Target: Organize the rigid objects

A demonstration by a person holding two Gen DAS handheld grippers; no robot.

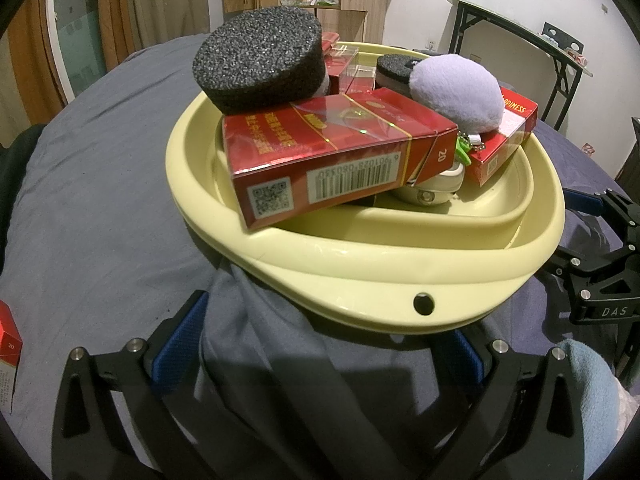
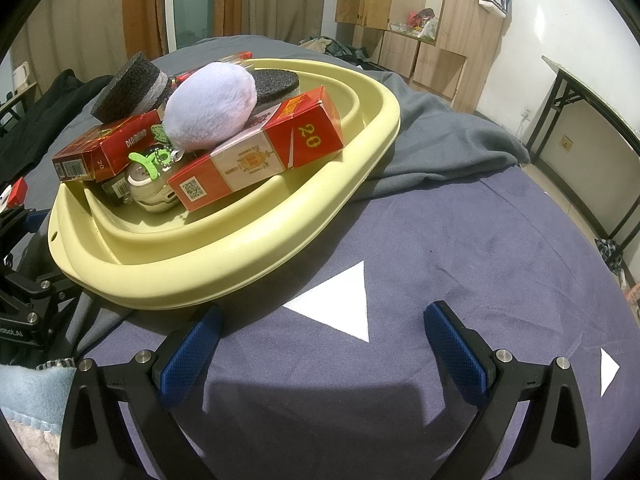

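Judging by the heaped yellow basin (image 1: 360,240), most sorting appears done: red boxes (image 1: 320,160), black sponges (image 1: 256,60) and a plush (image 1: 456,88) are piled inside. One red box (image 1: 8,336) is left on the bed. Left gripper (image 1: 332,340) and right gripper (image 2: 324,340) are held wide, empty.

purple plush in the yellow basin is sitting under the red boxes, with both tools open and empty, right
Not quite: the plush lies on top of the red boxes, not under them, as the right wrist view shows. It is in the basin, and both tools, left and right, are open and empty.
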